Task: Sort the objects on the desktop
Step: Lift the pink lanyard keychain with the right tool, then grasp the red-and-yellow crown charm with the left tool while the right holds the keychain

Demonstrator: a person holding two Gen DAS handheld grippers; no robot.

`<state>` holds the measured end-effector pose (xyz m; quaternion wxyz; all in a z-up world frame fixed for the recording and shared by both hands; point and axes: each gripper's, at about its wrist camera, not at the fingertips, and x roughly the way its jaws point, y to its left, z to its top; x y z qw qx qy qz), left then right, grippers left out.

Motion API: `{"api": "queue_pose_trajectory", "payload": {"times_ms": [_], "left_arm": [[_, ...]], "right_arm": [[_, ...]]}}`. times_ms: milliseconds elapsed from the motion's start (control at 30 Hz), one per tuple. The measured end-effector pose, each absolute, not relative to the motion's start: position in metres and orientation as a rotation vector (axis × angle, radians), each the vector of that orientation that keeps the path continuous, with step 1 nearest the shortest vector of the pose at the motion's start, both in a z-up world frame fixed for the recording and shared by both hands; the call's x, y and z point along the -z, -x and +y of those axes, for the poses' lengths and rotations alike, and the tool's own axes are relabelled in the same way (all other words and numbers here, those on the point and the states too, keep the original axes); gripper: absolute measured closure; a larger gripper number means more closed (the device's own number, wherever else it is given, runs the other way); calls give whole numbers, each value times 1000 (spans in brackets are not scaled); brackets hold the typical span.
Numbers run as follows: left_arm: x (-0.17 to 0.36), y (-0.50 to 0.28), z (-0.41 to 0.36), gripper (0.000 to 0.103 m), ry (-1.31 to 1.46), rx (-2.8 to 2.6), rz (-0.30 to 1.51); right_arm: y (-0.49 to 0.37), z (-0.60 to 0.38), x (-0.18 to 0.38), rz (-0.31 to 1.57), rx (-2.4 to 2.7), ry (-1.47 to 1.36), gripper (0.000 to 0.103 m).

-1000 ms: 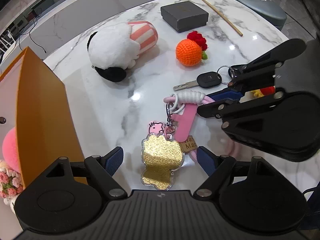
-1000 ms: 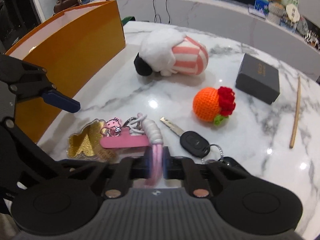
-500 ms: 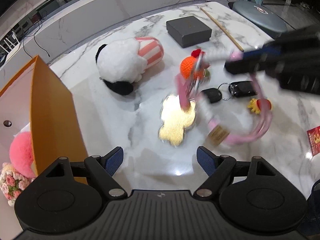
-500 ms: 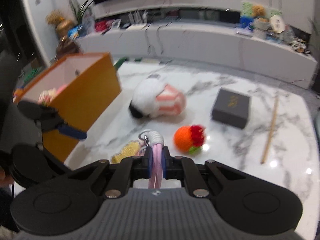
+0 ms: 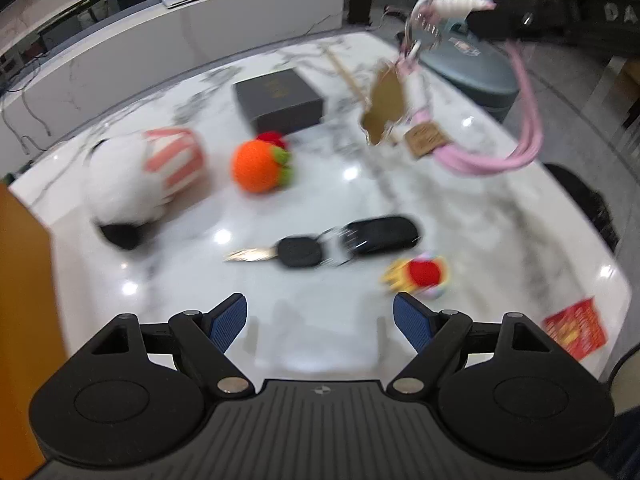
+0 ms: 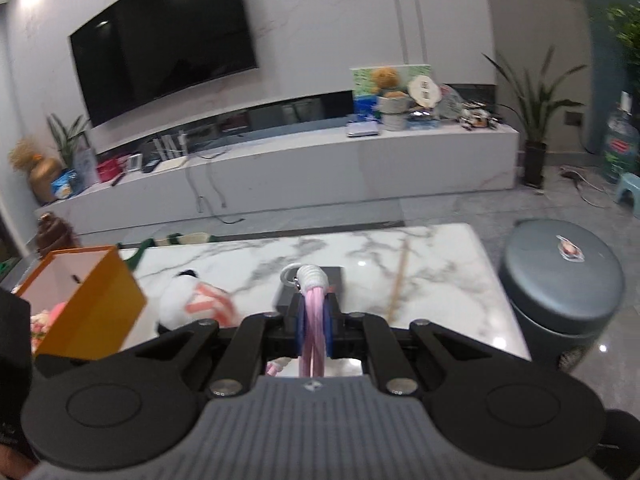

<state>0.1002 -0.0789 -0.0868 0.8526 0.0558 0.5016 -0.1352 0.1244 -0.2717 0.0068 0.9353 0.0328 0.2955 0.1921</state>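
Marble bench (image 5: pixel 328 312), white with grey veining, fills the middle of the left wrist view. Left tongs (image 5: pixel 320 320), lower centre of that frame: blue pads spread wide, nothing between them, hanging over bare bench. Right tongs (image 6: pixel 314 326), centre of the right wrist view: closed narrow on the doubled pink cord of a keychain lanyard (image 6: pixel 312 340), whose white wrapped collar and metal ring stick out just past the fingertips. In the left wrist view the same lanyard (image 5: pixel 500 156) hangs clear of the bench at upper right, its pink loop sagging, with a gold charm (image 5: pixel 386 104) and a small tan tag (image 5: pixel 424 140) dangling under it; all blurred. Lying on the bench, left wrist view: car key (image 5: pixel 296 252) with its blade pointing left, joined to a black fob (image 5: pixel 380 236), centre of frame; small yellow-and-red toy (image 5: pixel 420 274) just right of and below the fob; red paper slip (image 5: pixel 576 328) near the bench's lower right edge; orange crocheted fruit (image 5: pixel 258 164) with red and green trim, left of centre; white plush with a pink-striped part (image 5: pixel 144 176) further left, on its side; dark grey box (image 5: pixel 280 100) behind the fruit; thin wooden stick (image 5: pixel 344 70) to the right of the box. Orange box (image 6: pixel 92 308), open at the top, stands at the left edge of the right wrist view with pink soft items showing inside. Grey round stool (image 6: pixel 560 280) stands on the floor beside the bench at right.
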Motion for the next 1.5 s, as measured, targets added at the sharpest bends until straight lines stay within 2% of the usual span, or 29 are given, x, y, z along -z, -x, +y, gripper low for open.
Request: {"api": "queue_pose_trajectory", "payload": {"times_ms": [500,1167,1233,1267,1300,1500], "left_arm": [[130,-103,-135,8,-166,348,1066],[140,-81,-133,8,-160,339,870],[140,-81,-132,16,-156,333,856],[139,-81,-132,26,-155,328,847],[139,-81,-132,31,-153,329,844],[138,-80,-134,41,-173,350,840]], "right_arm": [[-118,-291,-4,616,-407,-80,93],[-118,-294,-5,621,-402,-84,93],[-118,-294,-5,621,-402,-86,93],[-118,-294,-5,621,-402,-86,93],[-118,-295,-5,621,-401,-88,93],[-118,-295,-5,622,-402,-87,92]]}}
